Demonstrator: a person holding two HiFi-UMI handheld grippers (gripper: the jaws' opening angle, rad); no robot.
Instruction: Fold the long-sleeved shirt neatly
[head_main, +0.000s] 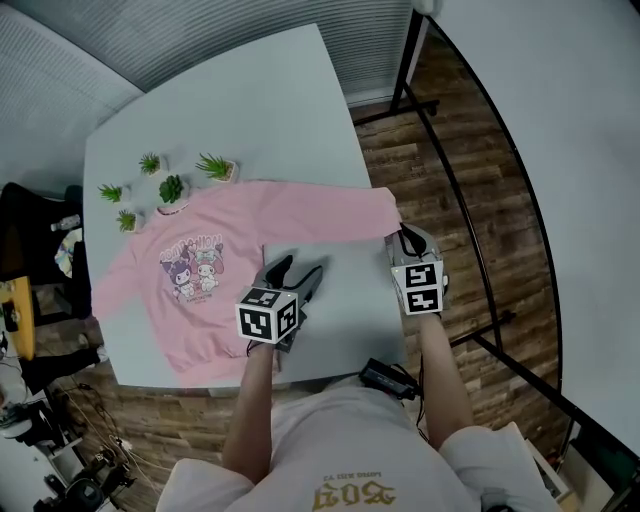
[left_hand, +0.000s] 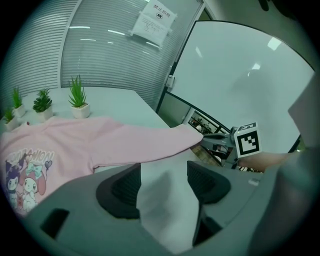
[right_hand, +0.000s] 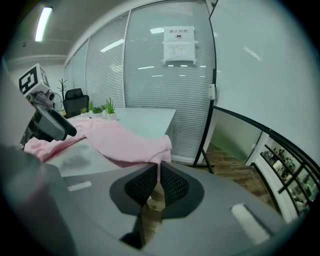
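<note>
A pink long-sleeved shirt (head_main: 190, 265) with a cartoon print lies face up on the pale grey table (head_main: 260, 100). Its right-hand sleeve (head_main: 320, 212) stretches toward the table's right edge. My right gripper (head_main: 405, 238) is shut on the cuff there; in the right gripper view the pink cuff (right_hand: 162, 150) is pinched between the pads and raised off the table. The left gripper (head_main: 298, 272) hovers open over bare table just below that sleeve, with nothing between its jaws. In the left gripper view the sleeve (left_hand: 145, 142) crosses ahead of the left gripper (left_hand: 164, 182).
Several small potted plants (head_main: 165, 185) stand just beyond the shirt's collar. A black metal frame (head_main: 450, 170) and wooden floor lie past the table's right edge. A black device (head_main: 385, 378) sits at the near edge. A dark chair (head_main: 30, 230) is at the left.
</note>
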